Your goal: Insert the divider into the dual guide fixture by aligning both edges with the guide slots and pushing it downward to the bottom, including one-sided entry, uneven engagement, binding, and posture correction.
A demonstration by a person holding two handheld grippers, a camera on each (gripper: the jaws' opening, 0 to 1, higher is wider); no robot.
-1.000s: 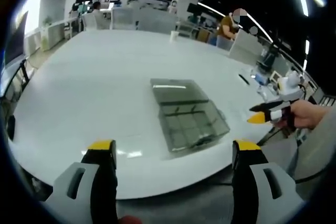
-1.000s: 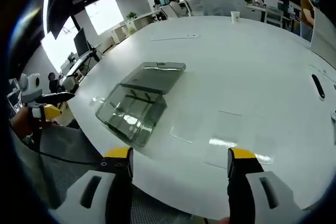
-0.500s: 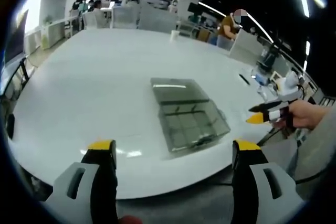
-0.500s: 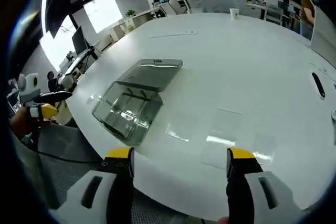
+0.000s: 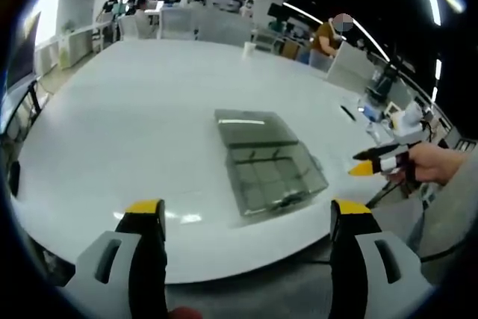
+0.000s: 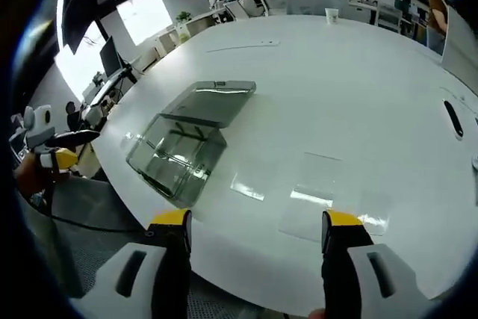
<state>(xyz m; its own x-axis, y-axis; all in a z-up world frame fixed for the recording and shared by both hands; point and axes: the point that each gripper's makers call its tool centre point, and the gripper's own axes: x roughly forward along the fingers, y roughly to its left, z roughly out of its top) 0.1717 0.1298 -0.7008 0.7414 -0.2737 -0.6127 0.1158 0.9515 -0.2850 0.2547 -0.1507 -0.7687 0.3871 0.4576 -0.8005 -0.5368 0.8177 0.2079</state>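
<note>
Nothing started yet: my left gripper (image 5: 248, 222) & right gripper (image 6: 252, 233) hang spread, both empty. Clear box (image 5: 270, 173) w/ lid sits untouched on table (image 5: 134, 125); the clear sheet (image 6: 317, 196) right of it is prob. the divider, still lying flat.

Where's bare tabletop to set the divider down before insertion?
Bare white table runs wide from the clear fixture box to the far edge with the cup. In the right gripper view, clear flat sheets lie between the box and the black pen, so that near strip is crowded.

Smoky grey fixture (image 5: 269, 162), white table (image 5: 134, 125), yellow-tipped claw (image 5: 246, 211)
</note>
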